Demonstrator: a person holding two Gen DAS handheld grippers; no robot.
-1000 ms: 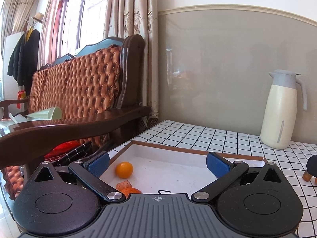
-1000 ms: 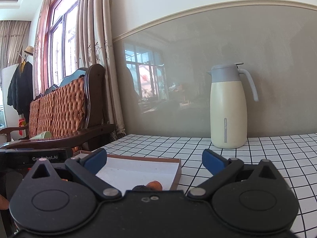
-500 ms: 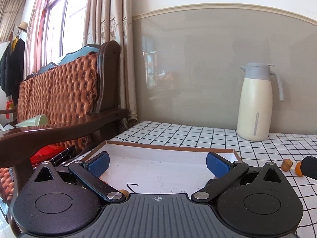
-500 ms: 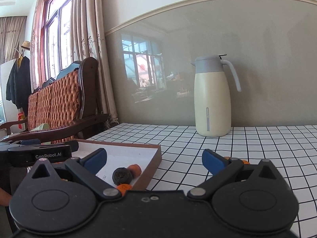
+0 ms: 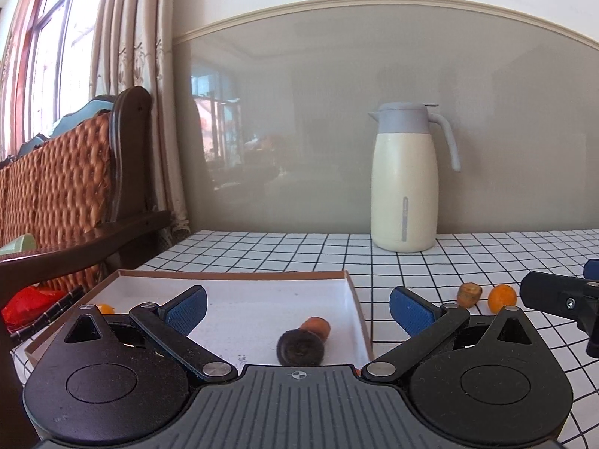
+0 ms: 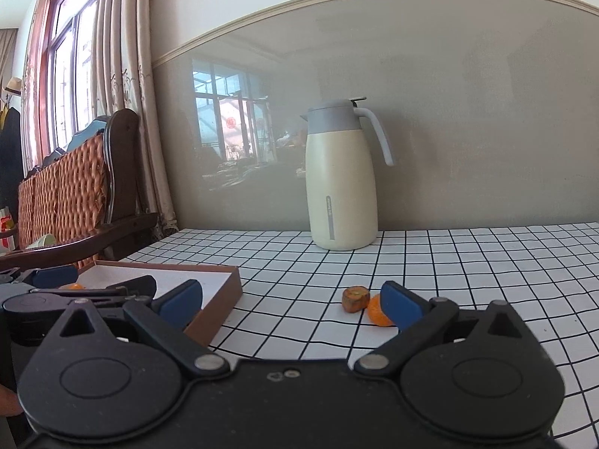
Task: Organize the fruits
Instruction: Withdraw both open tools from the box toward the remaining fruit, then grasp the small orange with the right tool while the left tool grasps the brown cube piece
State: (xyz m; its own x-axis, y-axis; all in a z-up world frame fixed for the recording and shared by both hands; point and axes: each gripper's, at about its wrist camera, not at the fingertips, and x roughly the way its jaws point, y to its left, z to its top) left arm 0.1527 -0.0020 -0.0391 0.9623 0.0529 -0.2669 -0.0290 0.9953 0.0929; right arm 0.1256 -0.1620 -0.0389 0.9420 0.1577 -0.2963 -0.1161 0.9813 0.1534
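Checked tablecloth (image 6: pixel 468 262), orange fruit (image 6: pixel 376 312) just behind open right claw (image 6: pixel 292 299)

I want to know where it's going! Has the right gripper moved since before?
Yes. The right gripper has swung right: the jug slid left in its view, and the small orange now appears by its jaws.

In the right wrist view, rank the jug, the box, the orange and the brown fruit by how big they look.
1. jug
2. box, partly hidden
3. orange and brown fruit: alike; the orange is partly hidden by a fingertip.
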